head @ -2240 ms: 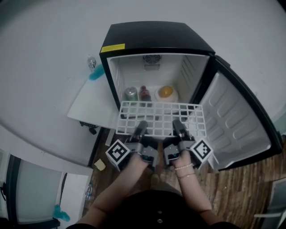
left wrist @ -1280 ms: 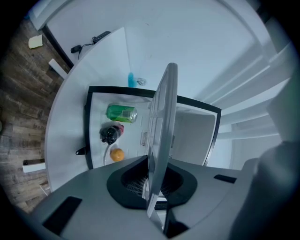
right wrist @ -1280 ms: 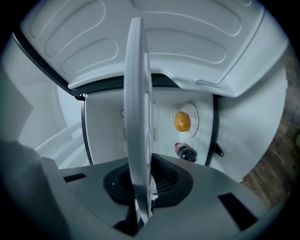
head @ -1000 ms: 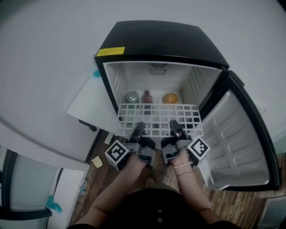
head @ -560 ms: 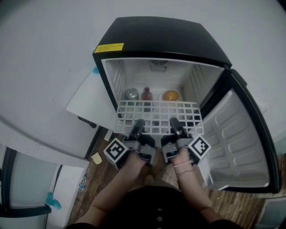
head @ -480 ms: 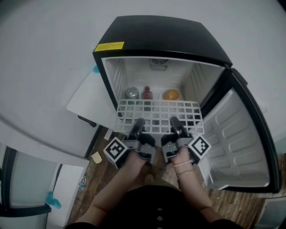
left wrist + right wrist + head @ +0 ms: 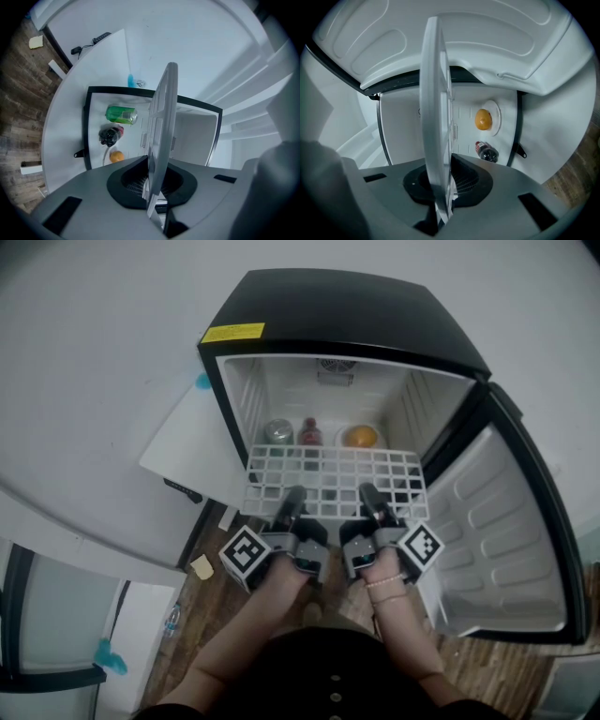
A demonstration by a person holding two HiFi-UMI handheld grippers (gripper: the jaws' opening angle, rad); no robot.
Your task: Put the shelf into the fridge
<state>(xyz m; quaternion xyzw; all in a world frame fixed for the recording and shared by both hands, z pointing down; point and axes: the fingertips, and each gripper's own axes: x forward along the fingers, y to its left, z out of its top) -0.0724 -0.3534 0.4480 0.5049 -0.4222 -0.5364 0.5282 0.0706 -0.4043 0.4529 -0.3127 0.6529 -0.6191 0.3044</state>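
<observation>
**A:** Our left gripper (image 7: 155,182) has its jaws drawn narrow, with the pads pressed on the near edge of the white grid shelf (image 7: 333,476). We see the shelf edge-on between them.

**B:** It's the same for our right gripper (image 7: 444,185). Its jaws are clamped on that same near edge, a little way along from the left one, so we carry the shelf between the two, side by side.

**A:** The shelf lies level. Its far edge is at the mouth of the black fridge (image 7: 349,315), between the ribbed side walls, and its near part is out in front.

**B:** Below it, on the fridge floor, we can see a green can (image 7: 277,432), a dark bottle (image 7: 310,433) and an orange (image 7: 361,437) on a plate (image 7: 496,117).

**A:** The door (image 7: 502,531) is swung wide to our right, and there is wooden floor (image 7: 214,601) under us.
</observation>
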